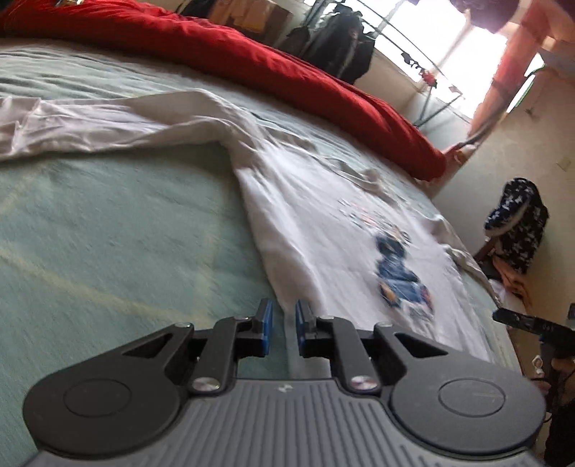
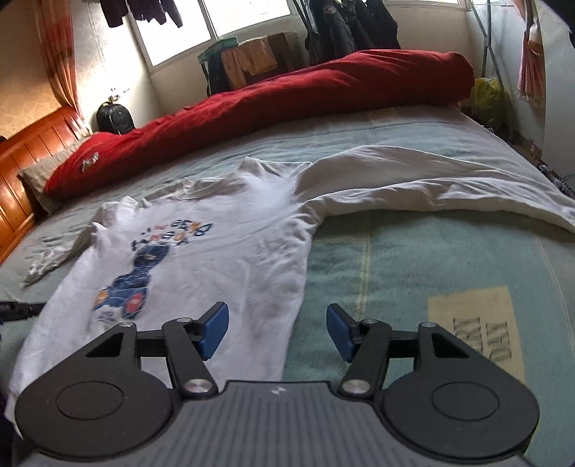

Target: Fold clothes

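A white long-sleeved shirt (image 2: pixel 222 251) with a blue printed picture (image 2: pixel 138 280) lies flat, front up, on a green bedspread (image 2: pixel 413 273). One sleeve (image 2: pixel 431 186) stretches out to the right. My right gripper (image 2: pixel 276 328) is open and empty, low over the shirt's hem corner. In the left wrist view the same shirt (image 1: pixel 323 230) runs away to the right, its sleeve (image 1: pixel 107 125) lying to the left. My left gripper (image 1: pixel 284 319) has its jaws nearly closed, a narrow gap between the blue pads at the hem's edge; I cannot tell if cloth is pinched.
A red duvet (image 2: pixel 287 100) lies rolled along the far side of the bed. A wooden headboard (image 2: pixel 21 172) and pillow (image 2: pixel 39 176) are at the left. Dark clothes (image 2: pixel 352 25) hang by the window. The other gripper's tip (image 1: pixel 528 323) shows at the right edge.
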The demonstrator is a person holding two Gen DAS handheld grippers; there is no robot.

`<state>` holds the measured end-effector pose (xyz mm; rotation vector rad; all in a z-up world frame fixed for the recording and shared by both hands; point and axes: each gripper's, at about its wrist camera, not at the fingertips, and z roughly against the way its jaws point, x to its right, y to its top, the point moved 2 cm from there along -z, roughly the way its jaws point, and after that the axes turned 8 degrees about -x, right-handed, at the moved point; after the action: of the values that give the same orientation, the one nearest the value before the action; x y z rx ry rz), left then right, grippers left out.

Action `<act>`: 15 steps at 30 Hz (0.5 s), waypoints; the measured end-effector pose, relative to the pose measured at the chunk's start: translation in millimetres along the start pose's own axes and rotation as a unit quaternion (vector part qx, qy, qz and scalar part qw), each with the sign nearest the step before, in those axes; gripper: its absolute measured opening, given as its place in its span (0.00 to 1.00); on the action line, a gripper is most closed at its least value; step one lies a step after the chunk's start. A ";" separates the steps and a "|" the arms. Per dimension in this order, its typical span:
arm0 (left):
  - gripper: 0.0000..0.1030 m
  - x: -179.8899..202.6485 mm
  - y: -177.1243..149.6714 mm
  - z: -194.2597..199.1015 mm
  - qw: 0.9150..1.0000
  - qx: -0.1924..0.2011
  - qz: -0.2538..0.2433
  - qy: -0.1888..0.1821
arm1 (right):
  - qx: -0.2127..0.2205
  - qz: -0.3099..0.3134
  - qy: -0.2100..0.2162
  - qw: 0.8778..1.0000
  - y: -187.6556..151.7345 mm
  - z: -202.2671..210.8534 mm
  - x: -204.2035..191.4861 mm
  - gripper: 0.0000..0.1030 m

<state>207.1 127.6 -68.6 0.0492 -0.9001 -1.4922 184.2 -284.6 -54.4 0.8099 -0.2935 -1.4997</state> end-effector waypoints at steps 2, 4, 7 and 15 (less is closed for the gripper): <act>0.13 6.1 -5.6 2.9 1.000 0.005 -0.002 -0.003 | 0.004 -0.001 0.002 1.000 -5.1 6.4 -5.4 0.64; 0.18 8.1 -9.4 6.1 1.000 0.008 0.008 -0.004 | 0.008 -0.003 0.006 1.000 -10.0 13.1 -10.4 0.65; 0.31 8.7 -17.6 14.6 0.999 0.016 0.025 -0.013 | 0.013 -0.004 0.008 1.000 -16.6 20.9 -17.0 0.65; 0.32 19.7 -38.0 28.7 0.999 0.035 0.002 0.010 | 0.005 0.005 0.006 1.000 -33.9 23.8 -30.6 0.66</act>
<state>157.0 119.4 -60.2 0.1129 -0.9365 -1.4534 140.2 -258.3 -49.6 0.8237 -0.2950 -1.4855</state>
